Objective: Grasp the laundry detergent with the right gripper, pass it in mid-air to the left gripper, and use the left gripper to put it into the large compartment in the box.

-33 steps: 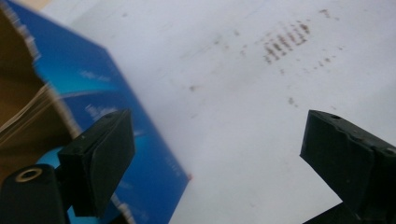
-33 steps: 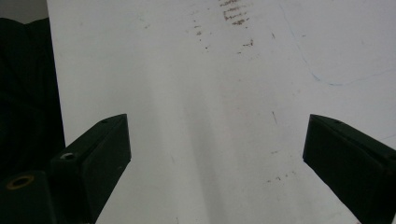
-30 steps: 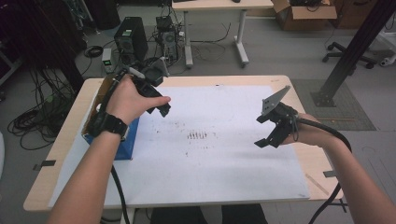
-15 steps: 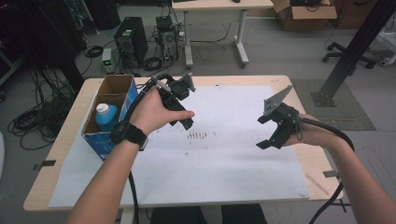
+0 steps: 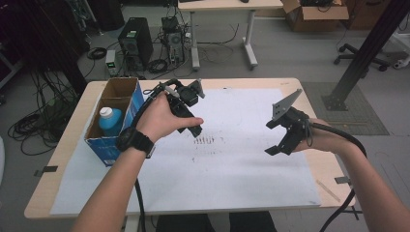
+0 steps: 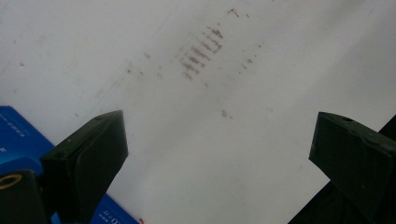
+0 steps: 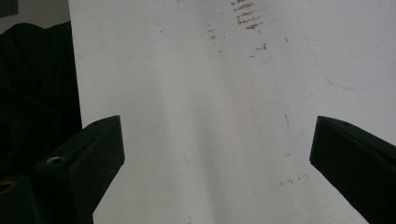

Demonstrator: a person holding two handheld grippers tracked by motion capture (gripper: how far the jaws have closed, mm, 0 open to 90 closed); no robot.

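Blue box [image 5: 110, 147] — white print [image 6: 14, 129], too blurred.

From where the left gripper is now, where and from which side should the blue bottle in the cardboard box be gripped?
Grip the white cap and neck of the blue bottle, coming straight down from above. It stands upright in the open-topped cardboard box, whose walls hide its body, so probably only the top is reachable. The left gripper is open.

White print shows on the blue box [image 6: 18, 135] (too blurred to read), nothing else legible
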